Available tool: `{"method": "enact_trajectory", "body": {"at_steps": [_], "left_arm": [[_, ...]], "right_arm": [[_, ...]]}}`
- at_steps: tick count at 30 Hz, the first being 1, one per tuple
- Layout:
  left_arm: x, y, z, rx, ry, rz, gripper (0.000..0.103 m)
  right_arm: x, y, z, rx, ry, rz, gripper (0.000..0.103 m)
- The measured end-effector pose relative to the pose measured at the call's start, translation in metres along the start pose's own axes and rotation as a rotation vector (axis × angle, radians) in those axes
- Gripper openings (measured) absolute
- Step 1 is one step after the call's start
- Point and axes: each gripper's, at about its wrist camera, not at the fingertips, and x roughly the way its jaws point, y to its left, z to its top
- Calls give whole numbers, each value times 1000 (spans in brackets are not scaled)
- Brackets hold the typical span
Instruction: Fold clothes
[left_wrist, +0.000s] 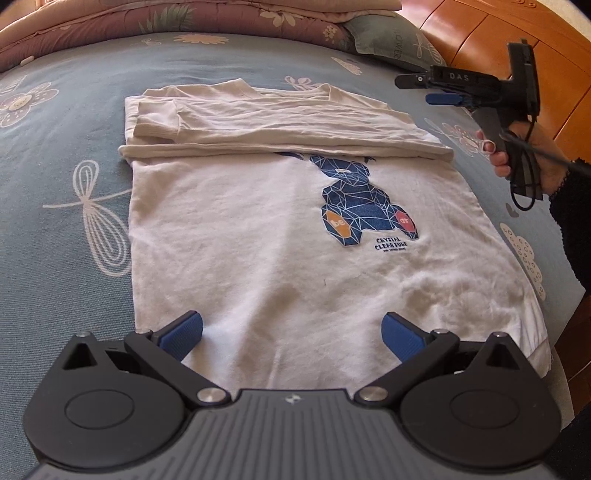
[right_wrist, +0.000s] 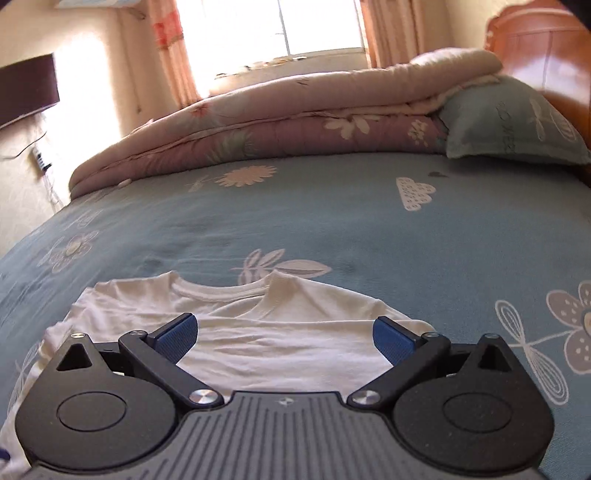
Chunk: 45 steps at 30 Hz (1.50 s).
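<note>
A white T-shirt (left_wrist: 258, 229), printed "CRYSTAL CLEAR PURE" under a blue bear marked "be" and "ar", lies on the bed (left_wrist: 55, 221), sleeves folded across its top. The left gripper (left_wrist: 291, 334) hovers, jaws wide and empty. The right gripper (left_wrist: 439, 90), stamped "DAS", shows empty spread jaws in its own view, which alone reveals a window (right_wrist: 317, 26).

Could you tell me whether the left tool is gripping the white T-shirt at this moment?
No, the left tool is wide open above the T-shirt, with its blue pads apart and no cloth between them.
</note>
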Motion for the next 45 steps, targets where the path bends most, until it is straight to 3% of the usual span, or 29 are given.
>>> {"method": "enact_trajectory", "body": {"at_steps": [1,5,8,9,11,18,23,25,29,32,36,40,45], "left_arm": [[-1,0,0,-2,-1,3,102],[-2,-4,-4,-20,0,29,102],[-4,-4,-9,-37,3,44,102],[-4,-4,-10,-37,7,42,102],[-6,-7,-11,-9,10,48,102],[-13,-15,10,96,-19,53,102],[-2,-19,61,184,-67,47,102],[10,-24,90,194,-102,15,102],[58,-37,143,203,-144,-48,102],[102,-40,166,162,-128,-37,102],[131,-31,156,56,-60,-88,102],[116,-36,122,167,-91,-96,102],[103,-39,139,197,-79,-115,102]], "right_arm": [[-3,8,-3,-46,3,6,103],[19,15,-17,-2,61,-33,103],[36,18,-38,20,132,-124,103],[36,23,-47,-33,139,-139,103],[28,35,-56,-137,137,-170,103],[-45,55,-65,-175,150,-94,103],[-63,62,-113,-208,234,-87,103],[-63,62,-118,-183,226,-91,103],[-65,61,-129,-131,210,-98,103],[-66,60,-136,-94,199,-103,103],[-67,58,-138,-93,185,-96,103],[-68,58,-141,-87,161,-99,103],[-68,58,-142,-81,150,-103,103]]}}
